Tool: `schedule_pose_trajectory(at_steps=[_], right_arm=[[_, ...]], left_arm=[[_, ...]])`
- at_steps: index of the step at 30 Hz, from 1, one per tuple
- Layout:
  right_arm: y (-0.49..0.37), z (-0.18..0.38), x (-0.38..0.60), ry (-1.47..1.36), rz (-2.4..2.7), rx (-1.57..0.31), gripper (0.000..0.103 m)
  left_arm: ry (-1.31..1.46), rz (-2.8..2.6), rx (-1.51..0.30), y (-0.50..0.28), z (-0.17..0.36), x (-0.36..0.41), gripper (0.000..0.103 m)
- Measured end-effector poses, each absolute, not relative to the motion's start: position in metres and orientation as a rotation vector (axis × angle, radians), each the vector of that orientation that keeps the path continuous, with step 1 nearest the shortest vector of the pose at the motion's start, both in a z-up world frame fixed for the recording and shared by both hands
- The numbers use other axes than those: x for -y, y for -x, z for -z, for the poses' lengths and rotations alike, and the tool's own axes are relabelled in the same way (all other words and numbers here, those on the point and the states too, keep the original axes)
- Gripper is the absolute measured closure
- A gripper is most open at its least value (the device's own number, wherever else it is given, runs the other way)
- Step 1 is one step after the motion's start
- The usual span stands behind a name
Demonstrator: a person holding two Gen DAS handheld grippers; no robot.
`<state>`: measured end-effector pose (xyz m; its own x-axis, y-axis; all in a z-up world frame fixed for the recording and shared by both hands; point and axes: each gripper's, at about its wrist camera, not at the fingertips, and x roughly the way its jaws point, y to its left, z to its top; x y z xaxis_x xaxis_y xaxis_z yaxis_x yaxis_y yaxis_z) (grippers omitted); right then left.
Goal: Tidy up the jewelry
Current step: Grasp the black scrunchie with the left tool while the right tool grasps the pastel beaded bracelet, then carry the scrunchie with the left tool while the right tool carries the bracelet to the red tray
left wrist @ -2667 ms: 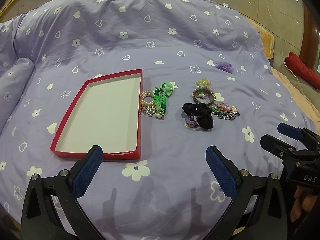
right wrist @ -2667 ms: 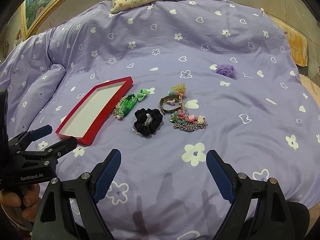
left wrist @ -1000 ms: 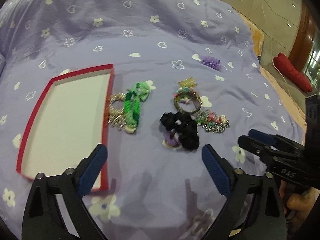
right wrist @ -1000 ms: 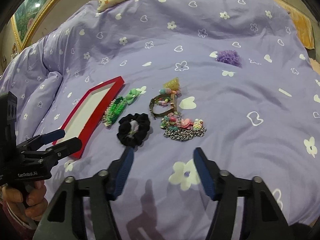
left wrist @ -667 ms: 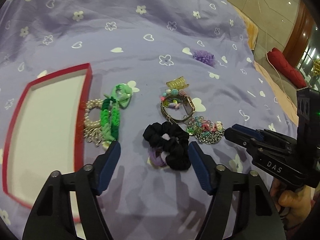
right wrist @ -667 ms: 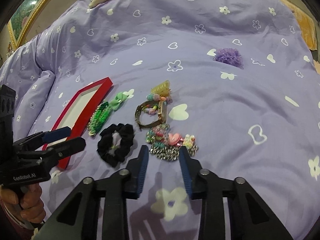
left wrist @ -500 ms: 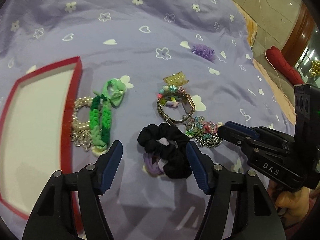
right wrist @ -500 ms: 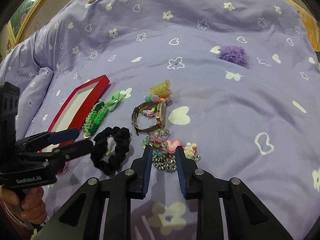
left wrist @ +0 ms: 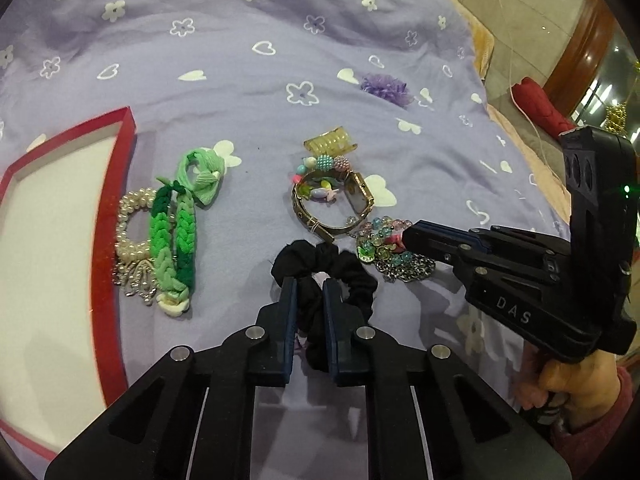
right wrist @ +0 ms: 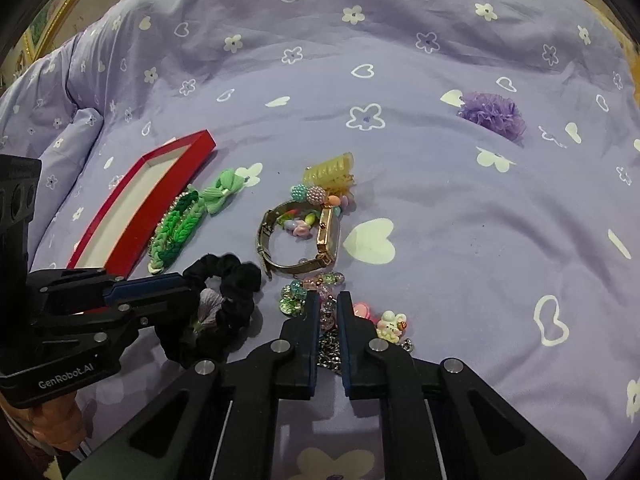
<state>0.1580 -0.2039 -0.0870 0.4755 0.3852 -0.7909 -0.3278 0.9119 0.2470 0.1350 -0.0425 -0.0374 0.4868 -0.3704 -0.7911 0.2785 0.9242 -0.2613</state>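
Jewelry lies on a purple bedspread beside an empty red tray (left wrist: pixel 102 240) (right wrist: pixel 160 184). My left gripper (left wrist: pixel 309 285) is shut on the black scrunchie (left wrist: pixel 348 276) (right wrist: pixel 232 280). My right gripper (right wrist: pixel 327 298) is shut on the beaded charm bracelet with its chain (right wrist: pixel 320 284) (left wrist: pixel 384 248). A gold watch (left wrist: pixel 360 200) (right wrist: pixel 328 236), a green braided band with bow (left wrist: pixel 176 232) (right wrist: pixel 176 228), a pearl bracelet (left wrist: pixel 128 220) and a yellow hair clip (left wrist: pixel 328 144) (right wrist: pixel 330 170) lie between tray and grippers.
A purple fabric flower (left wrist: pixel 384 86) (right wrist: pixel 494 114) lies apart at the far right. The bed edge, an orange blanket (left wrist: pixel 480 40) and the floor are at the right. A pillow bulge (right wrist: pixel 72 136) is at the left.
Both grippers moved forward and down onto the jewelry and closed: the left on the black scrunchie, the right on the beaded bracelet.
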Motion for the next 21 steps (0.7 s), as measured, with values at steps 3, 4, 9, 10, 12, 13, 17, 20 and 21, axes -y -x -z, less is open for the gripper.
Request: schedule_pose_trajectory(at_steps=[3,4,9,10,12,13,17,20,21], right_arm=[[-0.153,0.078,0.205,-0.091,-0.447,-0.957,0.096],[-0.151,0.076,0.205,-0.097,-0.451,-0.953,0.096],[-0.144,0.062,0.201,-0.125,-0.474,-0.93,0.096],[-0.143,0.06,0.2,-0.13,-0.478,-0.926,0.096],[-0.14,0.053,0.197,-0.136,-0.485,-0.91,0.096],[-0.139,0.05,0.195,-0.137,-0.491,-0.906,0.096],[-0.135,0.039,0.186,-0.138,-0.514,-0.886,0.096],[-0.131,0.034,0.177,-0.139,-0.54,-0.881,0.096],[-0.13,0.034,0.174,-0.136,-0.544,-0.88,0.096]], left_arm=[[0.114,0.392,-0.967,-0.127,0.03,0.035,0.093],[0.122,0.389,-0.959,-0.124,0.027,0.031,0.093],[0.161,0.376,-0.922,-0.111,0.012,0.012,0.093],[0.165,0.373,-0.915,-0.109,0.009,0.009,0.093],[0.176,0.369,-0.9,-0.105,0.004,0.002,0.093],[0.185,0.368,-0.894,-0.103,0.002,-0.002,0.093],[0.206,0.358,-0.884,-0.095,-0.002,-0.016,0.093],[0.217,0.347,-0.888,-0.09,-0.001,-0.026,0.093],[0.223,0.35,-0.895,-0.089,0.001,-0.027,0.093]])
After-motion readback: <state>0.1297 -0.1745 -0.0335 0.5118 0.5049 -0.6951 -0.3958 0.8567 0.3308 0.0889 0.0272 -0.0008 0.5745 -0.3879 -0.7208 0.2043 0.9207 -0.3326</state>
